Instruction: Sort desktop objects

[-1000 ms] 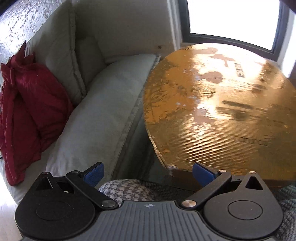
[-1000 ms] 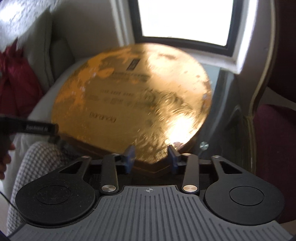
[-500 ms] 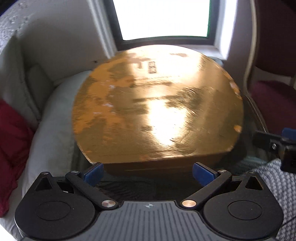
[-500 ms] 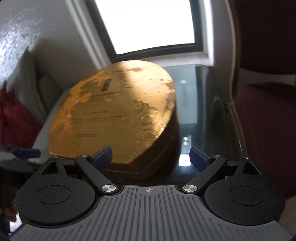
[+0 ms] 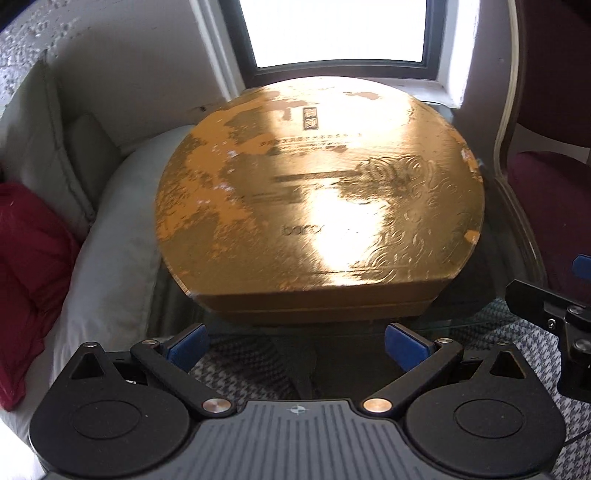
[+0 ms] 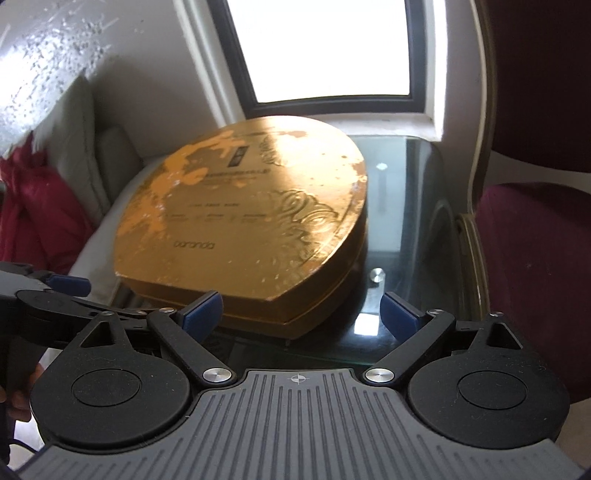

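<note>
Left gripper point(image 5: 293, 341) and right gripper point(image 6: 301, 314) both spread wide and empty, just short of the large worn gold rounded lidded box point(image 5: 317, 206) resting on the glass surface point(image 6: 402, 221); best squared to its near edge before closing.

window point(image 5: 338, 31) blown out white – backlit scene. hard glare on gold box lid point(image 5: 332, 236); fisheye bends edges, slight blur, dim corners.
</note>
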{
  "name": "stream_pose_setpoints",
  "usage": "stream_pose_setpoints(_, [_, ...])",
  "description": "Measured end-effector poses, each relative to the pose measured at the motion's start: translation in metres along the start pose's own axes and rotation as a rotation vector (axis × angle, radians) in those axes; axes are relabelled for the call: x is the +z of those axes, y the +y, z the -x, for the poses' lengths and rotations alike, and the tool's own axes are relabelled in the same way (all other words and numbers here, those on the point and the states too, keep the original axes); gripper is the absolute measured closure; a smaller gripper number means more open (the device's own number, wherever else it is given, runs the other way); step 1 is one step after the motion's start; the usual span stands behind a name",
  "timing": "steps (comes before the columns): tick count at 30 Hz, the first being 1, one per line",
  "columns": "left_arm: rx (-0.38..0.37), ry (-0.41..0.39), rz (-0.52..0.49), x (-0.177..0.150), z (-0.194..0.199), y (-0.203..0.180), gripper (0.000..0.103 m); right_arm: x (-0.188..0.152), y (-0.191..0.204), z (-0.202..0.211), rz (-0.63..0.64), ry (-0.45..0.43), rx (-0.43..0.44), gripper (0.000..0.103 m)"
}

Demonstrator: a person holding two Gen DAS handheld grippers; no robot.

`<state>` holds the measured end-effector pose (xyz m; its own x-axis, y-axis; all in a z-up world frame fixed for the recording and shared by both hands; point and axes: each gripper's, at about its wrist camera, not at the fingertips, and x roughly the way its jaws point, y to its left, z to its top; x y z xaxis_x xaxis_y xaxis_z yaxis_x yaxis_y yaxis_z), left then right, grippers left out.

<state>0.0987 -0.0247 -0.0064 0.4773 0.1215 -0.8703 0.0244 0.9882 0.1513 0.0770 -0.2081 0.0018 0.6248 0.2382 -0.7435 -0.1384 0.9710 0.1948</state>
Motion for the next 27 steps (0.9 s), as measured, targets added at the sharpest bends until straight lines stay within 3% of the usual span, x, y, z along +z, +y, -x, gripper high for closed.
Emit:
stream_pose_setpoints(16, [-0.041,-0.099,0.059,-0.052,0.049,0.028,0.000,-0.029,0.042,0.052,0.075,-0.084,0.004,0.006])
stream_pose_setpoints(27, [-0.067,-0.133,0.061,-0.083,0.062,0.030,0.000,-0.057,0.043,0.075,0.056,-0.124,-0.001,0.005])
